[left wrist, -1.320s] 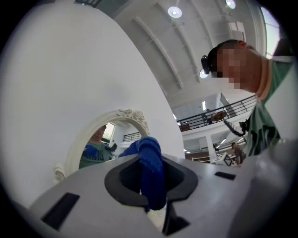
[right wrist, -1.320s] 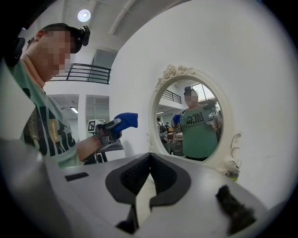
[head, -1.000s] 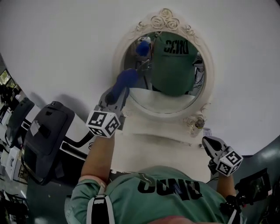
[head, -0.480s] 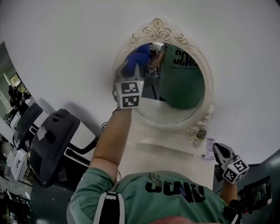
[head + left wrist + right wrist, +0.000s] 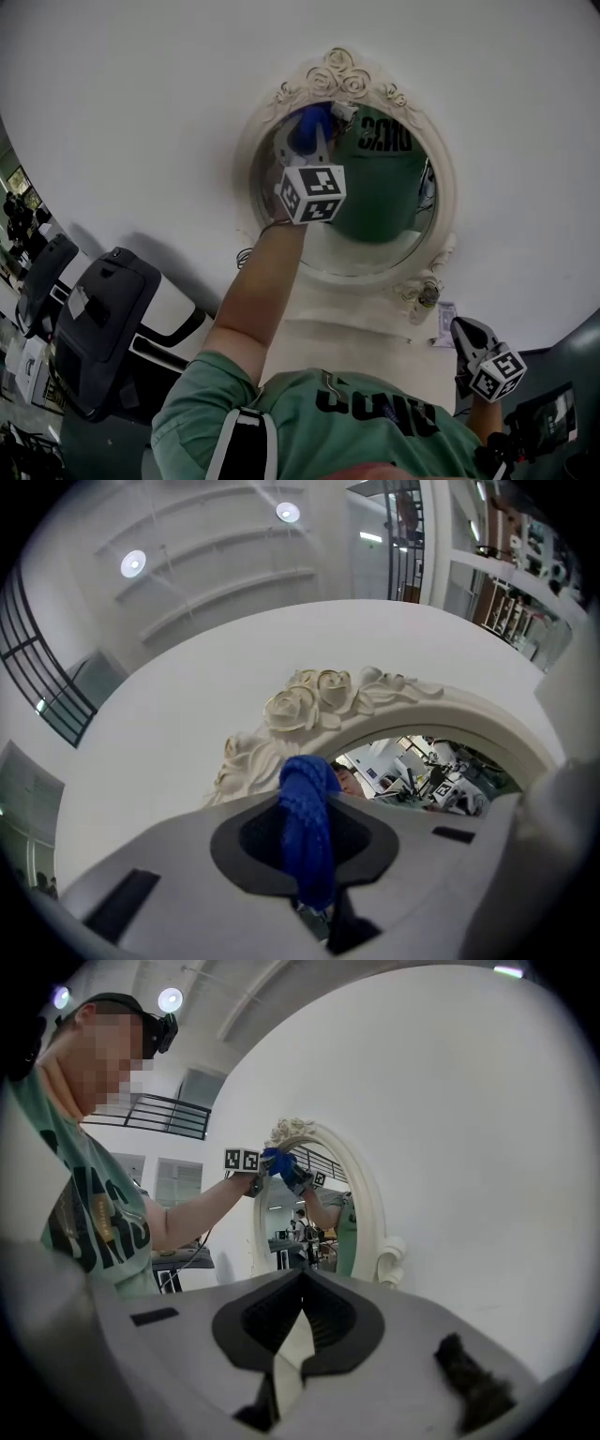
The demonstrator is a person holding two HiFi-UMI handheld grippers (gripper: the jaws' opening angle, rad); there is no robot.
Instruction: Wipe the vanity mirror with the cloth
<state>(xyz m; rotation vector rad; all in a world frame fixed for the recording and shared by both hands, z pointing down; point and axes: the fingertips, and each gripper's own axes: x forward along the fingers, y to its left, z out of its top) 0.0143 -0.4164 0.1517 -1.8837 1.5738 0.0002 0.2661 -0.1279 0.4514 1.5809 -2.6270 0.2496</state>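
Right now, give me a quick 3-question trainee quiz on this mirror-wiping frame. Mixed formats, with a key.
1. True or false: the left hand-held gripper is shut on the blue knitted cloth.
2. Pick one: at which part of the oval vanity mirror with the cream rose-carved frame is the cloth held? A) the top, just under the carved roses; B) the bottom edge; C) the right-hand edge.
3. Fill the gap: the right hand-held gripper hangs low, away from the mirror, with its jaws together, holding ____.

Key: 1 true; 2 A; 3 nothing.
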